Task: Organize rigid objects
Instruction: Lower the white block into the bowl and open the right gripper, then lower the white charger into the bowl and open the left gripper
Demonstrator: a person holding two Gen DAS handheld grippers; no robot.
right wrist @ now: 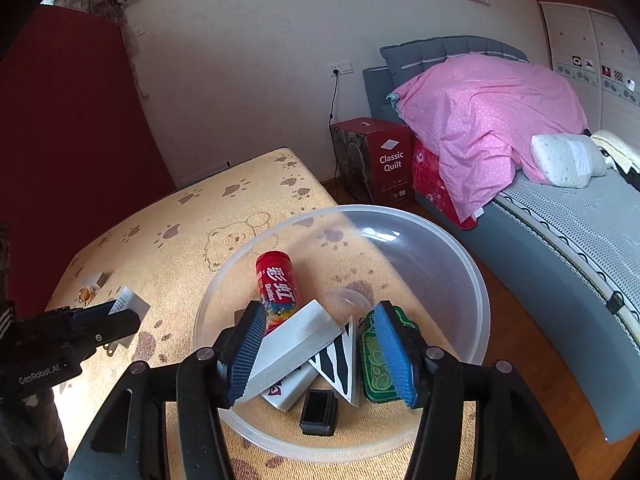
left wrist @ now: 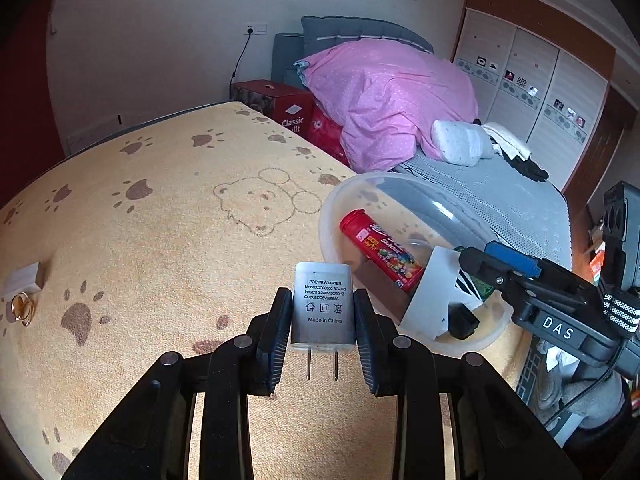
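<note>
My left gripper [left wrist: 323, 320] is shut on a white power adapter [left wrist: 323, 308], held above the tan paw-print surface with its prongs toward the camera. It also shows at the left of the right wrist view [right wrist: 128, 307]. A clear plastic bowl [right wrist: 460, 264] holds a red Skittles tube [right wrist: 276, 284], a white box [right wrist: 296, 340], a striped white box [right wrist: 340, 360], a green tin [right wrist: 374, 364] and a small black box [right wrist: 319, 412]. My right gripper [right wrist: 320, 354] is open and empty, just above the bowl's contents. The bowl also shows in the left wrist view [left wrist: 332, 208].
A gold ring [left wrist: 22, 308] and a small white box [left wrist: 22, 278] lie at the surface's left edge. A bed with a pink quilt [right wrist: 488, 120] stands to the right. A red "Classic Quilt" carton [right wrist: 376, 160] sits behind the surface by the wall.
</note>
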